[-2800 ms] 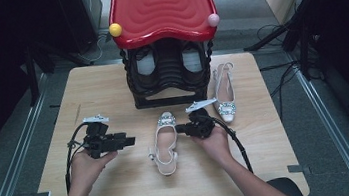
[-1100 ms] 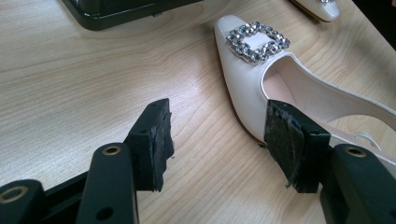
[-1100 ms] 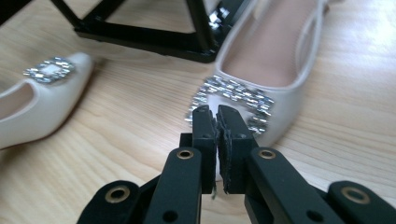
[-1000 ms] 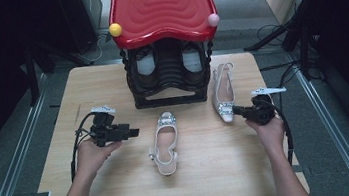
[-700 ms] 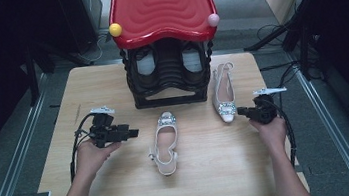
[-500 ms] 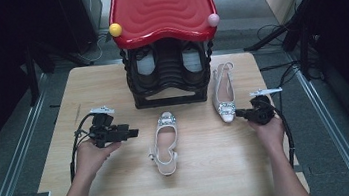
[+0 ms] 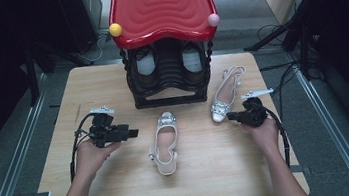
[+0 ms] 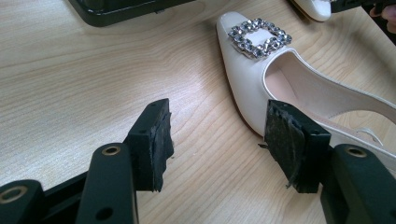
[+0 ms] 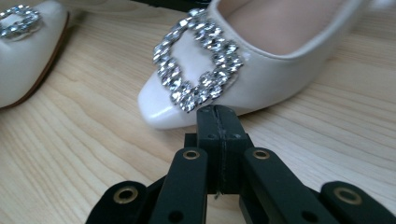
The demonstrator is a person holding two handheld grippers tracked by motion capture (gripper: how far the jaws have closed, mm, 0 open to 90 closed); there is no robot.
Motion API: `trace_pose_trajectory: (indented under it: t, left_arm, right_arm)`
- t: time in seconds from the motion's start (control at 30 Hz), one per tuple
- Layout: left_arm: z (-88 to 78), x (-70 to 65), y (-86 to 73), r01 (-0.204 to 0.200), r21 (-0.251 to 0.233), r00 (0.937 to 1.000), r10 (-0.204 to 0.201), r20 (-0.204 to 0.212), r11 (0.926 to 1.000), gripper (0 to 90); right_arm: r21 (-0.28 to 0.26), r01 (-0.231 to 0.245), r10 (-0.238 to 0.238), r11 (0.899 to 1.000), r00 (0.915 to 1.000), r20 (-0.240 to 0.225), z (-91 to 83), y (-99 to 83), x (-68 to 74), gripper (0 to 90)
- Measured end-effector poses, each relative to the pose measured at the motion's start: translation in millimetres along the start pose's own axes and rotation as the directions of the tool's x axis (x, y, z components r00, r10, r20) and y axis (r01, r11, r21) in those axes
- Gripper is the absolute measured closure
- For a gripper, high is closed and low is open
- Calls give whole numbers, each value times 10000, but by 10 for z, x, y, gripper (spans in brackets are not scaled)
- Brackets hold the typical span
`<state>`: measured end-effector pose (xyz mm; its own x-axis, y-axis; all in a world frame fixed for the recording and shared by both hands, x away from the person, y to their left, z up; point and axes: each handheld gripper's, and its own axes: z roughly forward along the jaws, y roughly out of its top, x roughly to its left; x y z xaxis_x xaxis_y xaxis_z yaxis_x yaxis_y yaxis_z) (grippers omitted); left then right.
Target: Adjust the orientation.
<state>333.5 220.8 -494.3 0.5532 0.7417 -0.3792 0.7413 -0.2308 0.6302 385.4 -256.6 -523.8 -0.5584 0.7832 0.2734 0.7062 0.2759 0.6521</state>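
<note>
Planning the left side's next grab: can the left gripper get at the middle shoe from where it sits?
Probably yes: left gripper is open, bare table lies ahead of it, and the middle shoe sits just off one pad.

High view overhead — gripper views close, tabletop-level.

A recording lab: a wooden table (image 7: pixel 122 185) on metal rails (image 7: pixel 14 163), dark surroundings, loose cables (image 7: pixel 275 30).

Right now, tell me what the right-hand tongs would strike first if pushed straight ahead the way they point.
Most likely the glossy white toe of the crystal-buckled cream slingback shoe. The right-hand tongs are shut, with their tips right at that toe; whether they already touch it cannot be told.
</note>
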Motion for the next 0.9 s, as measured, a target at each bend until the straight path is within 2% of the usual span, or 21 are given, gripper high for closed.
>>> trace_pose_trajectory:
  t: [0.23, 0.4, 0.47, 0.53, 0.63, 0.7, 0.8, 0.9]
  left_arm:
    - [3, 2, -5, -16, 35, 10000, 16, 20, 10000, 416]
    - [-4, -2, -30, -21, 55, 10000, 21, -25, 10000, 416]
    - [-24, 1, -50, 0, 37, 10000, 0, -21, 10000, 416]
    - [-42, 3, -69, 29, 26, 10000, -29, -66, 10000, 416]
    - [-71, 13, -105, 96, -6, 9999, -96, -134, 10000, 416]
    - [-92, 18, -131, 129, -25, 9998, -130, -174, 9999, 416]
    - [-110, 20, -158, 185, -93, 9995, -187, -235, 9998, 415]
    - [-143, 23, -211, 276, -122, 9990, -280, -336, 9995, 415]
  right_arm:
    - [-37, 134, -134, 9999, 9998, -136, 89, 39, 88, 900]
    - [196, 593, -592, 9981, 9982, -25, 113, 111, 176, 900]
    - [323, 1119, -1127, 9932, 9934, 234, 52, 153, 179, 900]
    - [38, 1048, -1049, 9945, 9943, 199, -15, 173, 144, 900]
    - [-648, 600, -593, 9961, 9982, 125, -111, 225, 77, 900]
    - [-963, 442, -419, 9944, 9988, 251, -132, 268, 38, 900]
    - [-1108, 337, -298, 9933, 9989, 373, -105, 328, -23, 900]
    - [-1019, 344, -293, 9942, 9983, 511, -50, 363, -80, 900]
